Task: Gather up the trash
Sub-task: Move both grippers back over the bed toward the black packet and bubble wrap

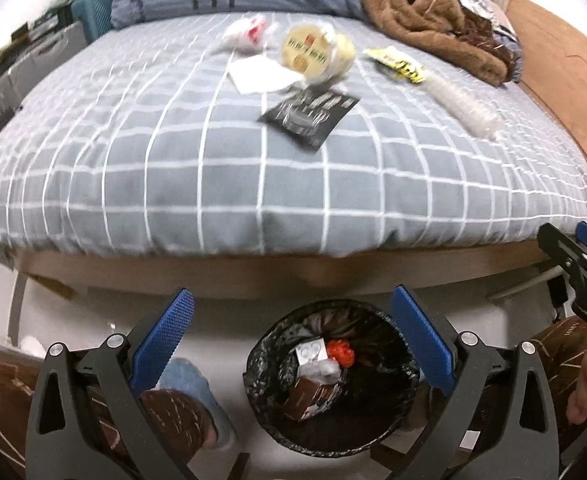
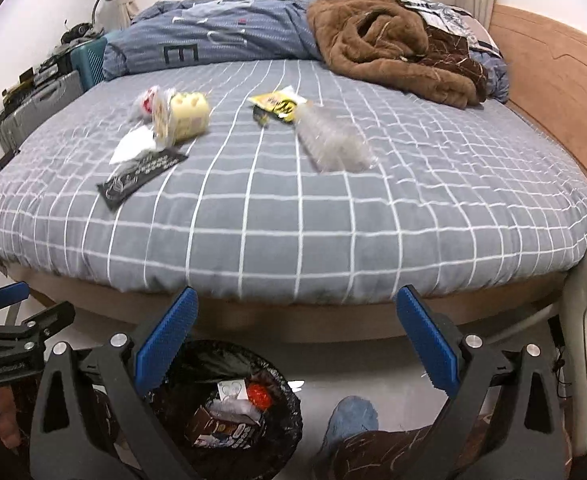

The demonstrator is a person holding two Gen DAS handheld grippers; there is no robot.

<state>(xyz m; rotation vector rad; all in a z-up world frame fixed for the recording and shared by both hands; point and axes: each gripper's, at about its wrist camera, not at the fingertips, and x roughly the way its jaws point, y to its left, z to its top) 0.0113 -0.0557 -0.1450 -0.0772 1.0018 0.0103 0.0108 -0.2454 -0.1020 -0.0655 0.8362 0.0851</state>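
Note:
Trash lies on the grey checked bed: a yellow noodle tub [image 1: 317, 54] [image 2: 181, 118], a white paper [image 1: 259, 74], a black packet [image 1: 309, 116] [image 2: 141, 178], a yellow wrapper [image 1: 397, 64] [image 2: 279, 104], a clear plastic bottle [image 1: 465, 104] [image 2: 333, 142] and a crumpled white-red bag [image 1: 245, 32]. On the floor by the bed stands a black-lined bin [image 1: 261, 344] [image 2: 289, 420] with some rubbish inside. My left gripper [image 1: 291, 304] hangs open and empty right above the bin. My right gripper [image 2: 297, 308] is open and empty too, just right of the bin.
A brown fleece blanket [image 2: 389, 48] and a blue duvet [image 2: 221, 36] are heaped at the far side. A wooden headboard [image 2: 553, 80] bounds the bed on the right. Suitcases [image 2: 41, 100] stand at the left. The person's slippered feet [image 1: 197, 392] flank the bin.

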